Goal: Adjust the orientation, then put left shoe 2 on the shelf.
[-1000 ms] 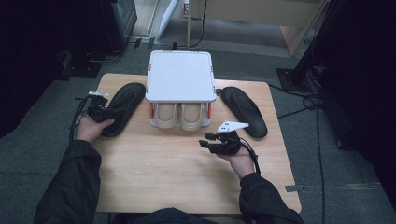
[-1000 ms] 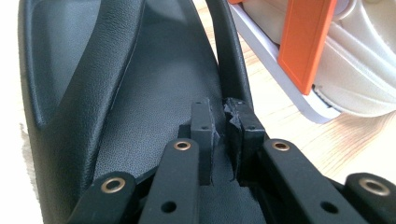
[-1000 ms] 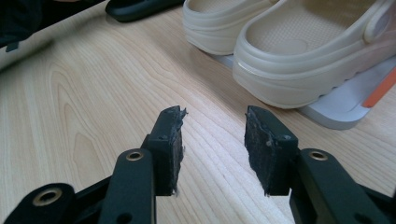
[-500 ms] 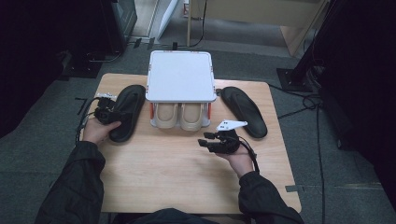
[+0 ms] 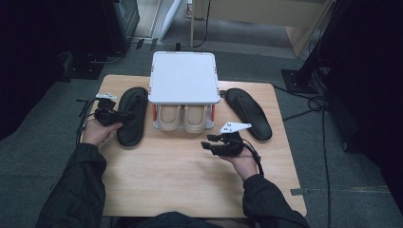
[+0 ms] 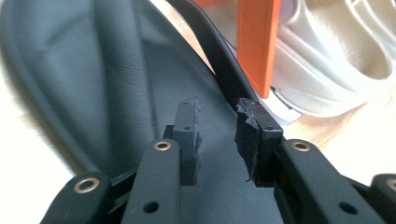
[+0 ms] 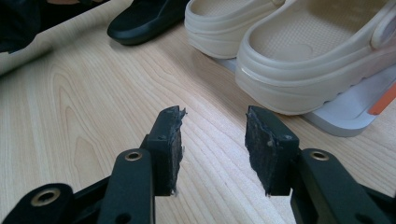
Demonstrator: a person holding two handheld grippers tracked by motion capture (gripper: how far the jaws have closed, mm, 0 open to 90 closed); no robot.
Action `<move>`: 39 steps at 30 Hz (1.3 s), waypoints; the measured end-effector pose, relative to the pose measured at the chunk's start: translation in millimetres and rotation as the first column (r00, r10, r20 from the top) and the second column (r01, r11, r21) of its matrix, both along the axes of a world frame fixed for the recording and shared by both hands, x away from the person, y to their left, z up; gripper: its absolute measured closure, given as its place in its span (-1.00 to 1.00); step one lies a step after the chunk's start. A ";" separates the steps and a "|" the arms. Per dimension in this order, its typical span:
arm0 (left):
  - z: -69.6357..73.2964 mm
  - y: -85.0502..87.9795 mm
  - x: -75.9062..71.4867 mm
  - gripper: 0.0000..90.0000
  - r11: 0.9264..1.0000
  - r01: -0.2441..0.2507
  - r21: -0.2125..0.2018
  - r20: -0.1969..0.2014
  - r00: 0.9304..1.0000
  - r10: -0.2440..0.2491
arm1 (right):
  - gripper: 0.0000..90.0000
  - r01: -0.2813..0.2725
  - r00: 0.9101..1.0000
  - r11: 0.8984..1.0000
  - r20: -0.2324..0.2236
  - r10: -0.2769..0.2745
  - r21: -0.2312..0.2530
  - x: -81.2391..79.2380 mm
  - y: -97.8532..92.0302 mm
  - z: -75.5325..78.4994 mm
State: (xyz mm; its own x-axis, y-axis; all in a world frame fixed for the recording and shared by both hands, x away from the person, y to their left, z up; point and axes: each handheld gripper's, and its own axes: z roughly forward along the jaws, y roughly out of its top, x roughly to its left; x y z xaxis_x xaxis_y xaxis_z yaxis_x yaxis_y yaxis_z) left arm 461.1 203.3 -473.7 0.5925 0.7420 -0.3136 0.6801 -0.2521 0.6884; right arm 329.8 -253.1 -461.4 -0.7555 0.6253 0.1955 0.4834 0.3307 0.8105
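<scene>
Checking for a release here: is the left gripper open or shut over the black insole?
Open. The left gripper has just been opening; its pads stand apart above the black insole, gripping nothing.

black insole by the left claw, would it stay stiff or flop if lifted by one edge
The black insole looks thin and flat with only a low raised rim, so it would probably bend and droop from the free end. Its fine-textured top should give the pads some grip, so slipping seems unlikely. It seems light for its size. The left claw, just opening, stands over it with nothing pinched.
</scene>
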 end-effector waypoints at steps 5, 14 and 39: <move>4.5 14.8 -1.9 0.33 0.999 -0.009 -0.042 0.005 1.000 0.010 | 0.24 0.001 1.000 1.000 -0.002 -0.001 0.001 -0.2 -0.2 0.2; 1.4 28.8 1.0 0.04 0.998 -0.064 0.006 0.031 0.998 0.064 | 0.24 -0.001 1.000 1.000 -0.001 0.001 -0.007 0.0 0.1 -0.4; -13.2 26.9 22.1 0.04 0.996 -0.088 0.020 0.016 0.996 0.088 | 0.24 -0.010 1.000 1.000 -0.003 0.010 -0.013 -3.6 3.5 -2.2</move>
State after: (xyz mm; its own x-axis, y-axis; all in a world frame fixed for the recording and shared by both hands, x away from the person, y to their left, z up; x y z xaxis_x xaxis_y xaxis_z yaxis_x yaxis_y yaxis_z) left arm 483.3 230.2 -487.0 0.5293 0.7978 -0.2888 0.6898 -0.2064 0.6940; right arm 326.2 -249.6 -463.5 -0.7614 0.6199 0.1895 0.4823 0.3464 0.8046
